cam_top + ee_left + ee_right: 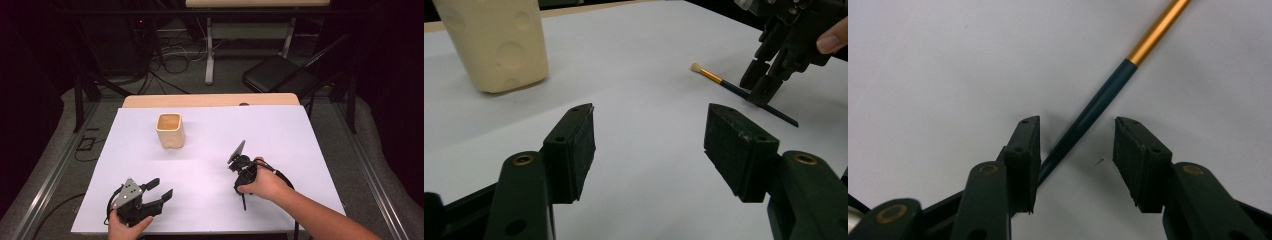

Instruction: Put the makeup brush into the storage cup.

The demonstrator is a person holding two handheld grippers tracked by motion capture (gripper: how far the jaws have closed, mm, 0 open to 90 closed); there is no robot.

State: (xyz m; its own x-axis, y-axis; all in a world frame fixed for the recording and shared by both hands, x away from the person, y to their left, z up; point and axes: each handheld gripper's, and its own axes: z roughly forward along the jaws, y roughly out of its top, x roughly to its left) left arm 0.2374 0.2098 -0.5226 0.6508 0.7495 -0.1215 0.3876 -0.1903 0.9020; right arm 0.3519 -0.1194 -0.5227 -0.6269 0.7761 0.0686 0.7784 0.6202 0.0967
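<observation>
A paintbrush (1108, 92) with a dark blue handle and a gold ferrule lies flat on the white sheet. My right gripper (1075, 150) points down over it, open, its jaws astride the handle without pressing on it; the handle runs close beside the left pad. In the left gripper view, the brush (724, 82) shows its pale bristles, with the right gripper (764, 82) standing on its handle. A short tip of the brush (244, 201) pokes out below the right hand. My left gripper (162, 188) rests low near the front left, open and holding nothing. A cream cup (170, 130) stands upright farther back.
The white sheet (280, 135) covers a wooden table whose far edge (210, 100) shows behind it. A black chair (280, 72) and cables stand on the floor beyond. The cup (499, 40) rises at the left of the left gripper (649, 145).
</observation>
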